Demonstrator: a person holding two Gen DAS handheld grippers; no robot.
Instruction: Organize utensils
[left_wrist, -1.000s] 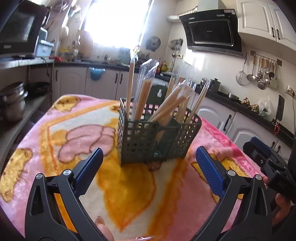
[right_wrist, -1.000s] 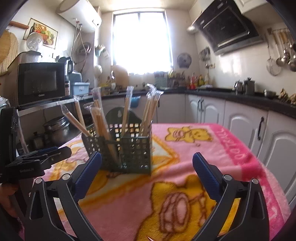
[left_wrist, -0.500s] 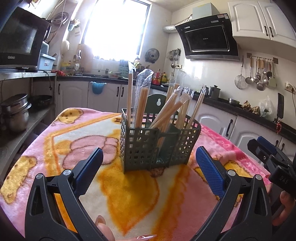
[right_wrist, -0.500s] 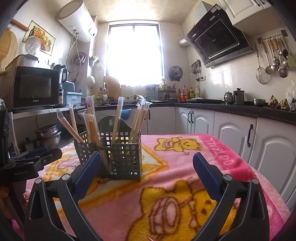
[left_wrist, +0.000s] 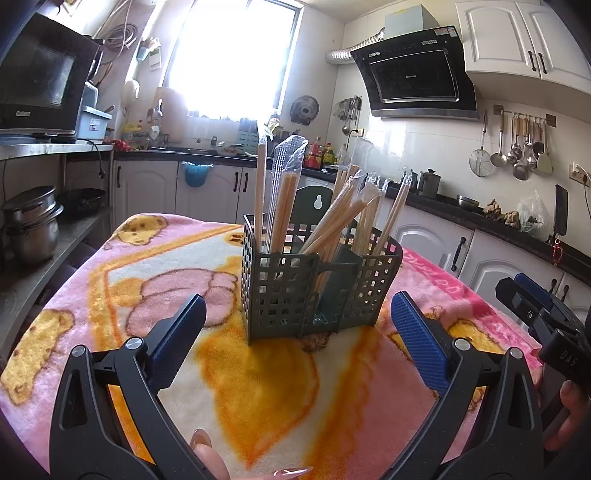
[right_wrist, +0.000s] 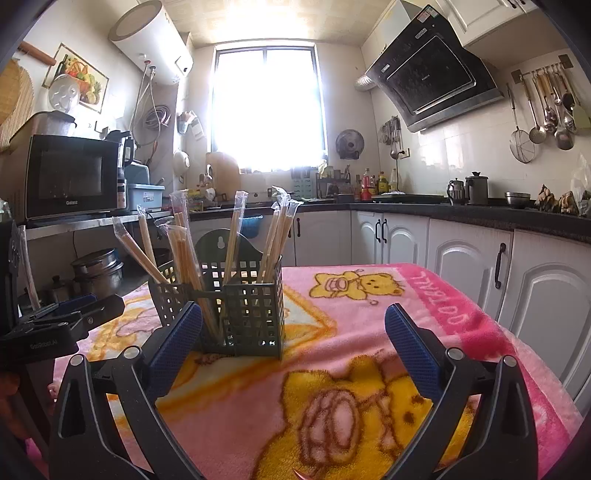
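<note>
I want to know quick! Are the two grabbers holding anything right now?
Left gripper: open, holding nothing.
Right gripper: open, holding nothing.

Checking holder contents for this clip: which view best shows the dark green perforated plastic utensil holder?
Left wrist view: the dark green perforated plastic utensil holder sits centred and unobstructed. In the right wrist view, the holder sits left of centre, partly hidden by a blue finger pad.

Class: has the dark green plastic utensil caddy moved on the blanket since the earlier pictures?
No. The dark green plastic utensil caddy sits on the same orange patch of the pink bear-print blanket.
</note>
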